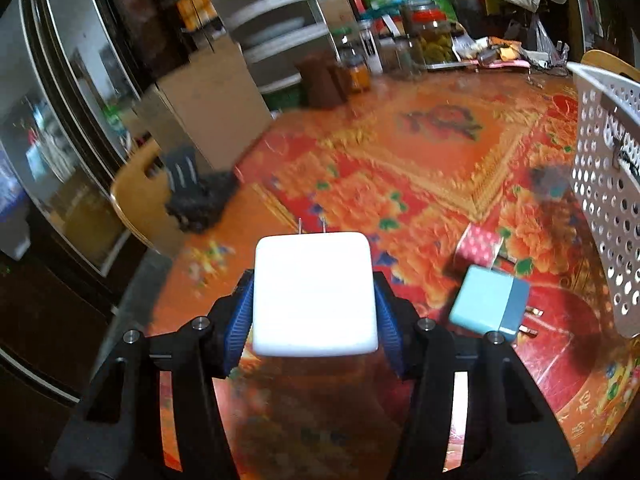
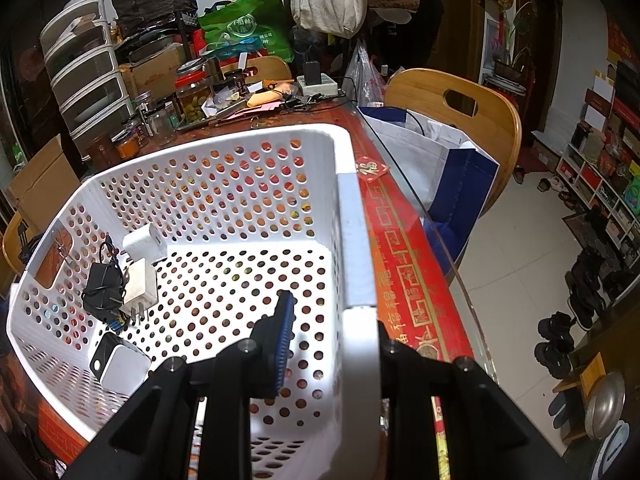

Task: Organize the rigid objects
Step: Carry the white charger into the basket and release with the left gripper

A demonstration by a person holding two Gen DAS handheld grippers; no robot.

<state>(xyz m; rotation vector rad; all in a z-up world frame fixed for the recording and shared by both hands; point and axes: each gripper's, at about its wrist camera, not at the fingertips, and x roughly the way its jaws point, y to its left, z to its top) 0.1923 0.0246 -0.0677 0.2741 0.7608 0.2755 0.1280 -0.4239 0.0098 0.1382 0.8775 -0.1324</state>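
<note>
My left gripper [image 1: 315,300] is shut on a white charger block [image 1: 315,294], prongs pointing away, held above the red floral tablecloth. A light blue charger [image 1: 489,304] lies on the cloth to its right, beside a pink dotted item [image 1: 478,245]. The white perforated basket [image 1: 608,184] stands at the right edge. My right gripper [image 2: 332,320] is shut on the basket's right wall [image 2: 352,248], one finger inside and one outside. Inside the basket lie white chargers [image 2: 140,284], a black adapter with cord [image 2: 102,286] and a black-and-white charger [image 2: 118,364].
Jars [image 1: 434,36], a brown container [image 1: 324,80] and clutter line the table's far edge. A cardboard box [image 1: 212,104] and wooden chair [image 1: 140,200] stand left of the table. A second chair with a blue-white bag [image 2: 452,168] stands right of the table edge.
</note>
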